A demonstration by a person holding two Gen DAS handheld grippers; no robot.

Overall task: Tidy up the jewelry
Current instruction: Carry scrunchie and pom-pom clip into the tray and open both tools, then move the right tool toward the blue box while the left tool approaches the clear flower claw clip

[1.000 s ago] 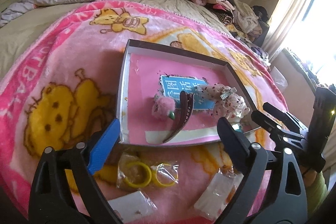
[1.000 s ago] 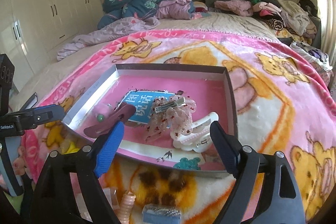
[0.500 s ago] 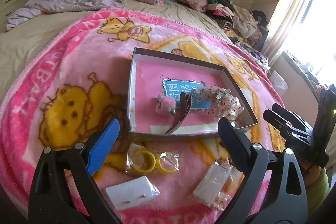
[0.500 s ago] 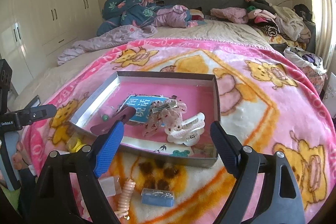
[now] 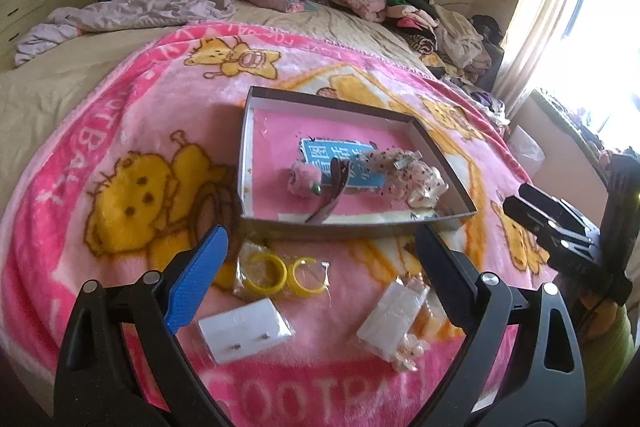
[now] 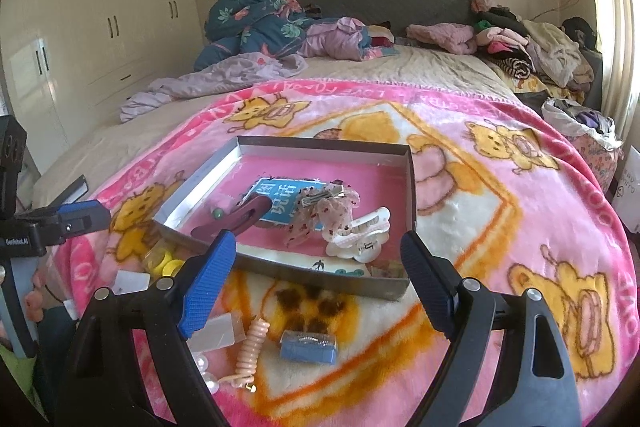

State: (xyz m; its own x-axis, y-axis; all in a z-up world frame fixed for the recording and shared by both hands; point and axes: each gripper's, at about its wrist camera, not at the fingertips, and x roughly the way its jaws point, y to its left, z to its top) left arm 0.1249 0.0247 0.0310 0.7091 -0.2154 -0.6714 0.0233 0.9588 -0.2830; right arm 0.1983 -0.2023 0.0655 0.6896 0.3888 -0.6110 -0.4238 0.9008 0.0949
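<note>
A shallow silver box (image 5: 362, 227) (image 6: 280, 269) with a pink floor lies on the pink blanket. In it are a blue card (image 5: 340, 163), a pink pompom (image 5: 303, 179), a dark hair clip (image 5: 334, 193), a dotted bow clip (image 6: 320, 211) and a white claw clip (image 6: 360, 235). My left gripper (image 5: 320, 279) is open and empty above bagged yellow rings (image 5: 280, 273), a white earring card (image 5: 244, 329) and a clear bag (image 5: 394, 323). My right gripper (image 6: 316, 283) is open and empty above a coiled hair tie (image 6: 250, 351) and a blue packet (image 6: 308, 345).
Piles of clothes and bedding (image 6: 280, 23) lie along the head of the bed. White wardrobes (image 6: 92, 7) stand at the left. A window with curtains (image 5: 560, 27) is on the right. A pearl piece (image 6: 204, 367) lies near the blanket's front edge.
Both grippers have drawn back and up from the box. More of the blanket and the loose items in front of the box now show. Both stay open.
</note>
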